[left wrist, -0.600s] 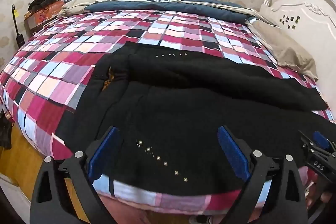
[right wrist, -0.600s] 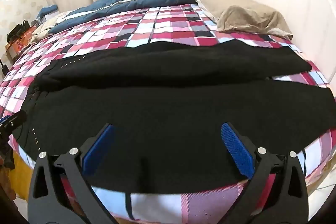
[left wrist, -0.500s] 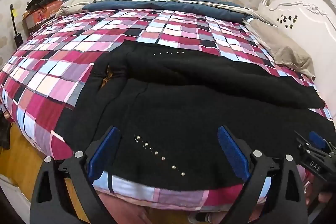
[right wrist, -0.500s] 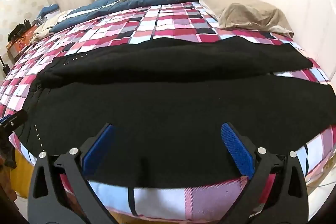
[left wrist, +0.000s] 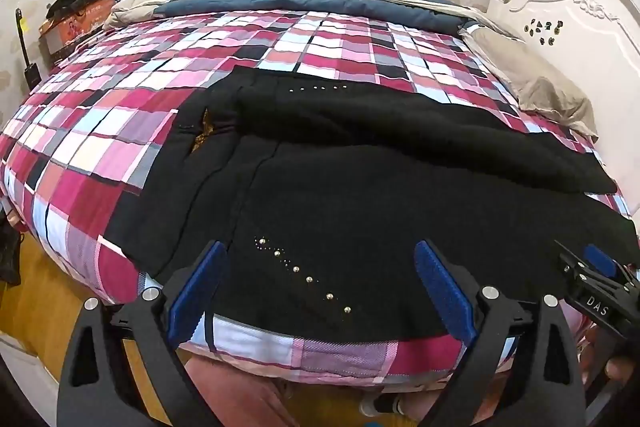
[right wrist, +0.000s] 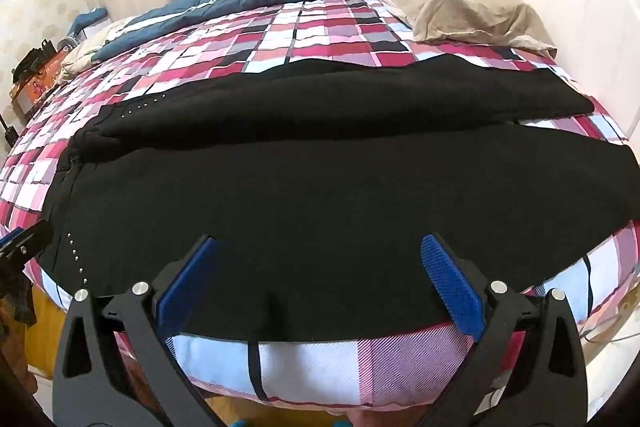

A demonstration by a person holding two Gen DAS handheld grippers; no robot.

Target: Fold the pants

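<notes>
**Black pants spread flat, both grippers wide and empty**

The pants (left wrist: 360,187) lie across the checked bedspread (left wrist: 100,131), filling the middle of both views. The waist sits at centre left of the left wrist view, and the two legs run off toward the right edge of the frame. A line of small studs (left wrist: 304,275) shows near the lower edge of the nearer leg.

The left gripper (left wrist: 318,291) stands wide apart at the bottom of its frame, holding nothing, over the nearer leg beside the studs. The right gripper (right wrist: 318,283) is likewise spread wide and empty, over the plain black cloth near the bed's front edge.

The cloth looks thick, soft and fuzzy, probably fleece: limp, fairly light, not slippery, likely to sag and drag when lifted. The near hem edge of the closer leg seems the sensible place to pinch, one gripper toward the waist, one toward the cuff.
</notes>
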